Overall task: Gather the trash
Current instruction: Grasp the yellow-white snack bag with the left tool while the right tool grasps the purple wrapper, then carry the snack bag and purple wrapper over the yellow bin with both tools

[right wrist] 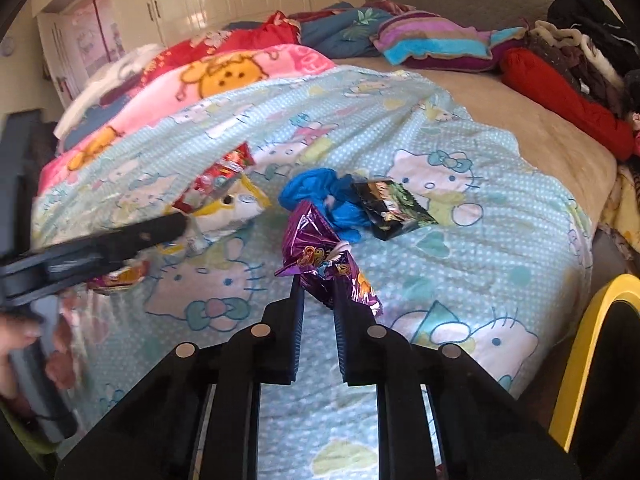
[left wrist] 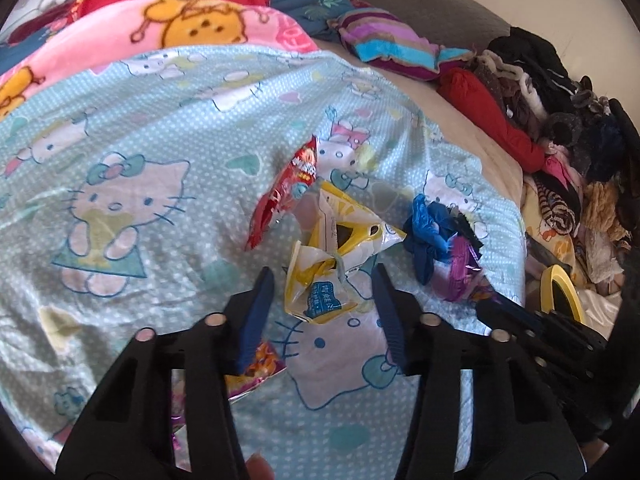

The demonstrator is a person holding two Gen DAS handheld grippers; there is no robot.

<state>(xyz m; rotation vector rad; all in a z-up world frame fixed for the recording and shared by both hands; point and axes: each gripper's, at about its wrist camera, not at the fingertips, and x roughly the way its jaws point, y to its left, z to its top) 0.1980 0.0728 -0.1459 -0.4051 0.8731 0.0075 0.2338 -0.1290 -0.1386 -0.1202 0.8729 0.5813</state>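
Straddling the yellow-and-white wrapper [left wrist: 320, 276], my left gripper [left wrist: 322, 276] has its two blue fingers [left wrist: 256, 312] set to either side with a gap showing on each flank, so nothing is clamped there. My right gripper [right wrist: 318, 284] is clenched on the lower end of the purple foil wrapper [right wrist: 320, 252], pads nearly together. Both pieces lie on the pale blue cat-print blanket [left wrist: 132, 148], mid-bed. From the yellow wrapper, a red snack packet [left wrist: 288, 192] lies touching at 11 o'clock; a crumpled blue bag [left wrist: 424, 232] sits just beside at 2 o'clock. An orange-and-purple wrapper [left wrist: 260, 364] lies under my left finger at 7 o'clock. In the right wrist view a black packet [right wrist: 396, 212] touches the blue bag at 3 o'clock. Open blanket extends toward 9 o'clock. The blanket's right edge borders bare tan sheet [right wrist: 532, 120]; heaped clothing [left wrist: 568, 120] crowds 2 o'clock, and a yellow-rimmed bin [right wrist: 592, 352] stands at 4 o'clock.
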